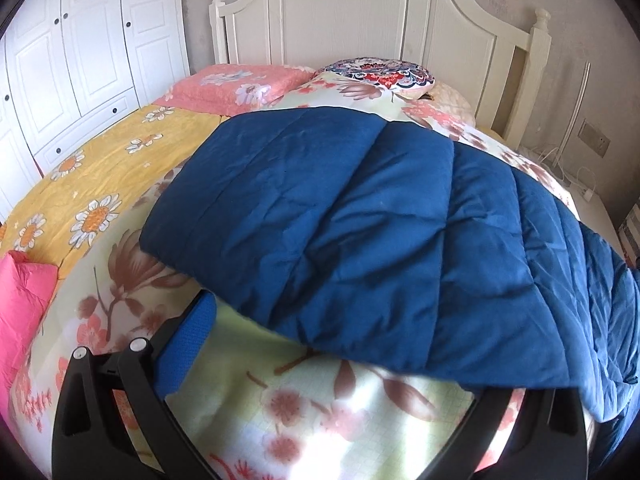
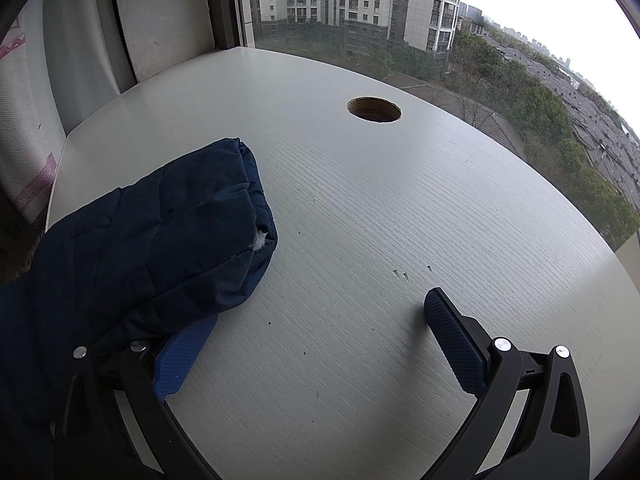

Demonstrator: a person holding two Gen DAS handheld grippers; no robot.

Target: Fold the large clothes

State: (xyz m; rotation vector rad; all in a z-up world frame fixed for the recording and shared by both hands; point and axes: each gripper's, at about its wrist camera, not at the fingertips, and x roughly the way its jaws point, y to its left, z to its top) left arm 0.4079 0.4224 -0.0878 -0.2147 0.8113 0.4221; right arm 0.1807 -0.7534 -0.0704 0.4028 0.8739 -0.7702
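Note:
In the left wrist view a large dark blue quilted jacket [image 1: 360, 232] lies spread over a floral quilt [image 1: 280, 412] on a bed. My left gripper [image 1: 340, 364] is open just in front of the jacket's near hem. Its left pad [image 1: 186, 348] is bare, and the right fingertip is hidden under the hem. In the right wrist view the jacket's sleeve [image 2: 160, 236] rests on a white desk [image 2: 380, 220], its cuff pointing towards the window. My right gripper [image 2: 320, 344] stands open on the desk with nothing between its pads. The sleeve overlaps the tip of the left finger [image 2: 180, 356].
The bed has a yellow daisy sheet [image 1: 92, 184], pink pillows [image 1: 236, 84], a patterned cushion [image 1: 384, 72], a white headboard [image 1: 360, 12] and a pink garment [image 1: 20, 304] at the left edge. Wardrobe doors [image 1: 80, 52] stand to the left. The desk has a round cable hole [image 2: 374, 109] and meets a window.

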